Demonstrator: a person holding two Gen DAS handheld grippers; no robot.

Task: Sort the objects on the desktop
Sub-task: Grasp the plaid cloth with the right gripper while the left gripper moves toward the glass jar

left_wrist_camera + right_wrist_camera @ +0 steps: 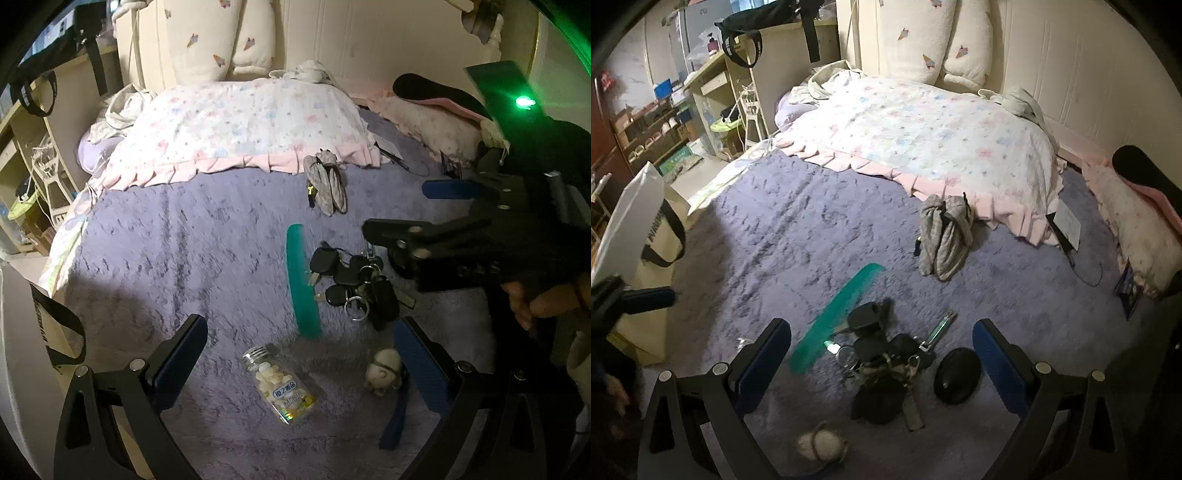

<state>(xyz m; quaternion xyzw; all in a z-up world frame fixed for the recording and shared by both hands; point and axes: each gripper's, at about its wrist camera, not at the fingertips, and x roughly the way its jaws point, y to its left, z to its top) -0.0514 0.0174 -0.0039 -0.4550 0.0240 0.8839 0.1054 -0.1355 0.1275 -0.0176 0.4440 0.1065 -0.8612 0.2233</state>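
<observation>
On the purple fuzzy blanket [184,258] lie a green comb [303,284], a bunch of black keys [354,280], a clear pill bottle [280,384] on its side and a small white plush toy [384,369]. My left gripper [301,360] is open above the bottle, which lies between its fingers untouched. My right gripper [882,360] is open over the keys [882,362], with the comb [834,325] to its left, a black round object [956,374] to its right and the plush toy [822,446] below. In the left wrist view the right gripper [417,214] reaches in from the right.
Folded grey socks [945,236] lie in front of a floral quilt [923,122]. A white paper bag [635,221] stands at the bed's left edge, with a desk [746,66] and shelves beyond. A pink pillow [1137,229] lies at the right.
</observation>
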